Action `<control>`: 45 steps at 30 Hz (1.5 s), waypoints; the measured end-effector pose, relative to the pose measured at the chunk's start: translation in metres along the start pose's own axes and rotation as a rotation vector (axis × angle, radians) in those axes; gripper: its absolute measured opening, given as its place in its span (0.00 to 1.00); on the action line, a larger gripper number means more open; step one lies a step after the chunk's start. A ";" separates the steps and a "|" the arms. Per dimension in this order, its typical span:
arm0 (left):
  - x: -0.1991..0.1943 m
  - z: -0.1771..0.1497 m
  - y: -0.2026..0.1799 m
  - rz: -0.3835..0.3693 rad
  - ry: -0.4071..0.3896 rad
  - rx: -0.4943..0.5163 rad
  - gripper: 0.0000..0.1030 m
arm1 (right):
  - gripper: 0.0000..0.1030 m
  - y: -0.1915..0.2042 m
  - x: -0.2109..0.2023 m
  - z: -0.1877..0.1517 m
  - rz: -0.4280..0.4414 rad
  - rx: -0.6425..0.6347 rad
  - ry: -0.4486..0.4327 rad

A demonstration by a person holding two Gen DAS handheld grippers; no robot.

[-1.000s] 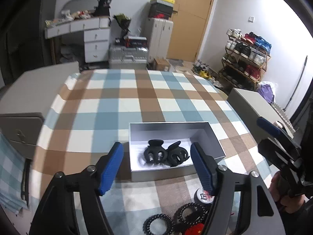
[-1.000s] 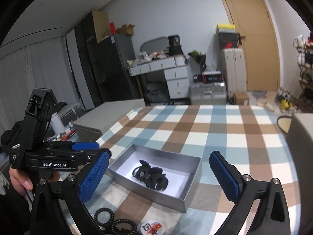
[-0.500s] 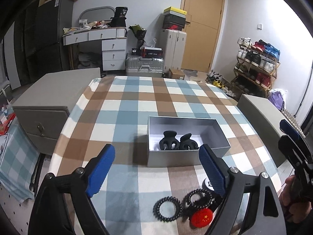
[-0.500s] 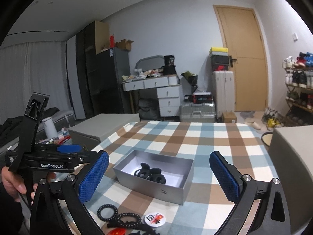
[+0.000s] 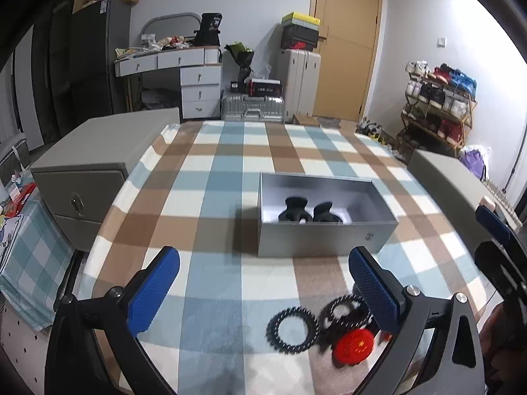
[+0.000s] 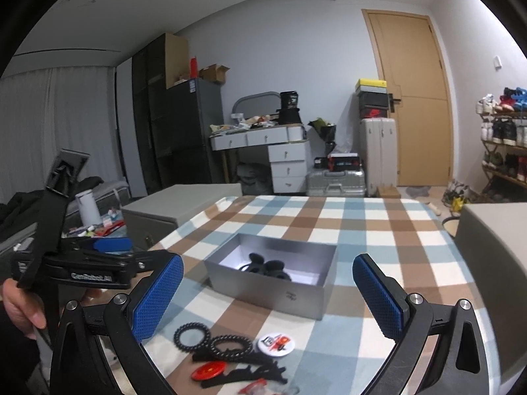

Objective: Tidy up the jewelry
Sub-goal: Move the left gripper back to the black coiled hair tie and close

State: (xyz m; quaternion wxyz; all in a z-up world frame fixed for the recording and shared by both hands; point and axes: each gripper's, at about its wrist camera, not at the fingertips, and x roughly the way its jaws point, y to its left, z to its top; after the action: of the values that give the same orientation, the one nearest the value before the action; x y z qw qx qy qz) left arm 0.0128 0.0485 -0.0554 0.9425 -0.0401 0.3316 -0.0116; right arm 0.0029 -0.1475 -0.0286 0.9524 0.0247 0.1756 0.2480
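Two black handheld grippers: the left gripper (image 5: 263,283) and right gripper (image 6: 268,291) have blue, dimple-textured finger pads, silver screws and white "GenRobot.AI" lettering at the frame's left edge.

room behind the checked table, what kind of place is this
Most likely a lived-in home room, a bedroom or a multi-use room. A shoe rack full of shoes stands by the wooden door, suitcases are stacked against the wall, and a cluttered white drawer desk stands nearby.

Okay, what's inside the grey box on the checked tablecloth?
Two black claw hair clips lie side by side in the grey box, nothing else showing. The near wall hides the floor strip right behind it.
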 end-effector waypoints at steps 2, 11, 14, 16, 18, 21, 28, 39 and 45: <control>0.002 -0.004 0.002 0.001 0.019 -0.005 0.97 | 1.00 0.002 0.002 -0.004 0.010 -0.003 0.019; 0.011 -0.033 0.008 -0.018 0.135 0.013 0.97 | 1.00 0.010 0.012 -0.026 -0.003 -0.015 0.116; 0.020 -0.043 0.008 -0.055 0.225 0.039 0.97 | 1.00 0.011 0.016 -0.033 -0.007 -0.018 0.145; 0.024 -0.049 0.006 -0.065 0.250 0.054 0.97 | 1.00 0.011 0.017 -0.036 -0.009 -0.023 0.153; 0.028 -0.052 0.004 -0.072 0.269 0.067 0.97 | 1.00 0.012 0.016 -0.037 -0.006 -0.027 0.153; 0.030 -0.054 0.001 -0.109 0.283 0.080 0.97 | 1.00 0.012 0.017 -0.037 -0.001 -0.030 0.152; 0.038 -0.058 -0.008 -0.127 0.316 0.170 0.97 | 1.00 0.010 0.020 -0.042 -0.005 -0.032 0.169; 0.053 -0.054 -0.015 -0.185 0.353 0.322 0.89 | 1.00 0.004 0.020 -0.048 -0.011 -0.001 0.179; 0.050 -0.052 -0.022 -0.259 0.369 0.415 0.68 | 1.00 -0.002 0.018 -0.050 -0.001 0.026 0.181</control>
State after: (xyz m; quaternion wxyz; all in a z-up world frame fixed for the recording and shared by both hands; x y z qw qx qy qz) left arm 0.0193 0.0202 -0.1249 0.8450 0.1140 0.4800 -0.2062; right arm 0.0015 -0.1424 -0.0816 0.9323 0.0143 0.2643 0.2463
